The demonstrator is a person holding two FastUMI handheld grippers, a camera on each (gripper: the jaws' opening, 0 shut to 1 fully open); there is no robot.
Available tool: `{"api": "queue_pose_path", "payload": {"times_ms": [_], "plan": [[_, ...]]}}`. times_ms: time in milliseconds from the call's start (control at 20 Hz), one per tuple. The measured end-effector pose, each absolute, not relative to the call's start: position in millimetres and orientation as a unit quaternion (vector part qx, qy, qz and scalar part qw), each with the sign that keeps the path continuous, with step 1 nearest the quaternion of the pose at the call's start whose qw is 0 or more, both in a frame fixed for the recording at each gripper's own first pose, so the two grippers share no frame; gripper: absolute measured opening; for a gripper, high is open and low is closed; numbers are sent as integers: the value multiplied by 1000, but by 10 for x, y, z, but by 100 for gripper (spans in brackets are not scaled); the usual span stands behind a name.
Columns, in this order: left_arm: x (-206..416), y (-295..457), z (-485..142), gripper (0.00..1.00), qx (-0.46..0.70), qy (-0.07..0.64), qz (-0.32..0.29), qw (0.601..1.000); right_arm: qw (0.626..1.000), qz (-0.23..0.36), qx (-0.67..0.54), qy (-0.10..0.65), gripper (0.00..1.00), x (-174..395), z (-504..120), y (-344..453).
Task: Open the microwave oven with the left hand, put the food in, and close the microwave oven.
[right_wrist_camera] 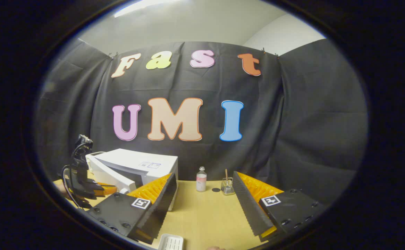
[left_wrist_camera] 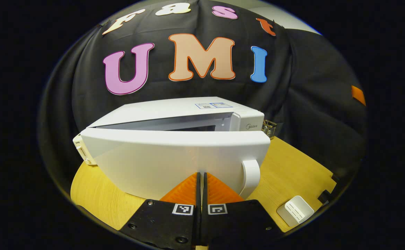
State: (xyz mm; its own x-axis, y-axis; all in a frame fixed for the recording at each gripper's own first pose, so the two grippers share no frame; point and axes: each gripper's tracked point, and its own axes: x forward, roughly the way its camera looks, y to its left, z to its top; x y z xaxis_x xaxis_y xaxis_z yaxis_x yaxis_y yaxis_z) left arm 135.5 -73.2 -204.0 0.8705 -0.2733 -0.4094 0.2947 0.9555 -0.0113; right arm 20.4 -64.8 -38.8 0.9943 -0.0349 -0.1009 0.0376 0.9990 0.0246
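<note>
1. Left gripper (left_wrist_camera: 201, 177): fingers closed together with nothing between them, tips right at the front face of the microwave door (left_wrist_camera: 174, 159), just left of the door handle (left_wrist_camera: 251, 175).
2. Door ajar, swung partly out from the microwave (left_wrist_camera: 174, 111) on the wooden table (left_wrist_camera: 292, 163).
3. Right gripper (right_wrist_camera: 202, 205): jaws spread wide, empty, hovering over the table right of the microwave.
4. White tray (right_wrist_camera: 171, 242) seen low, right of the microwave; bottle (right_wrist_camera: 201, 179) and glass jar (right_wrist_camera: 227, 186) farther right, by the cloth wall.
</note>
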Motion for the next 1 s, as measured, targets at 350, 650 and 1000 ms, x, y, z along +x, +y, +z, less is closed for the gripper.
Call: {"api": "queue_pose_path", "payload": {"times_ms": [350, 650, 1000], "plan": [[1719, -764, -2082, 1, 29, 201, -135, 970, 998, -20, 17, 50, 92, 190, -378, -760], [1927, -812, -2092, 1, 26, 199, -128, 971, 998, -20, 15, 53, 92, 217, -383, -795], [1955, -1083, -2152, 1, -21, 206, -148, 967, 998, -15, 20, 62, 92, 203, -460, -782]]}}
